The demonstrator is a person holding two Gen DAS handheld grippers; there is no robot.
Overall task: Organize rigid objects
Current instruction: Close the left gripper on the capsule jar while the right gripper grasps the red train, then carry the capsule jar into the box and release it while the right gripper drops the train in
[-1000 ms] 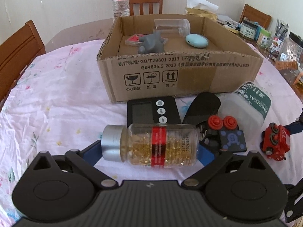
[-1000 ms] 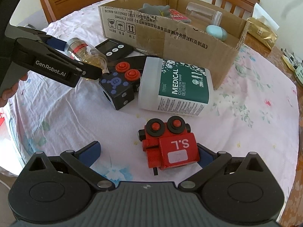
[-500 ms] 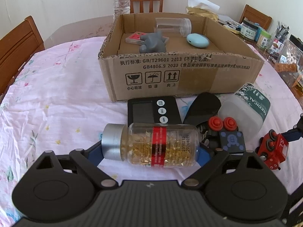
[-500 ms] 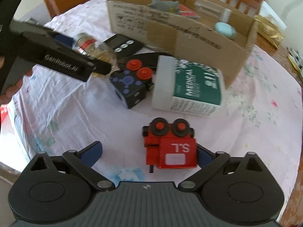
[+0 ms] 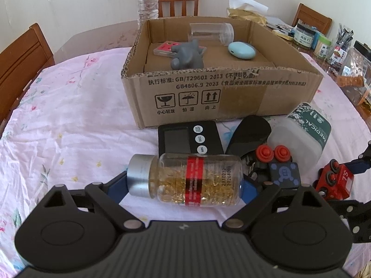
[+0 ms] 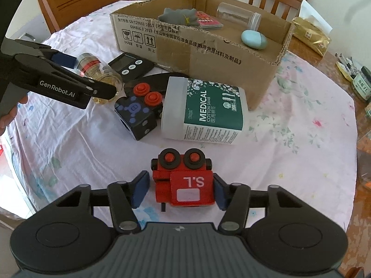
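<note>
Two grippers are loaded: the left gripper [image 5: 185,185] pinches a bottle [image 5: 197,180] crosswise between its fingers, the right gripper [image 6: 178,191] clamps a red train [image 6: 184,180], the box [image 5: 222,92] beyond both; end-held, the smooth bottle could slip out.

Before the open brown cardboard box [image 6: 197,53], a flat black digital timer [image 6: 131,66] is lying left, a white rectangular plastic swab container [image 6: 201,115] right, nearly touching it.
</note>
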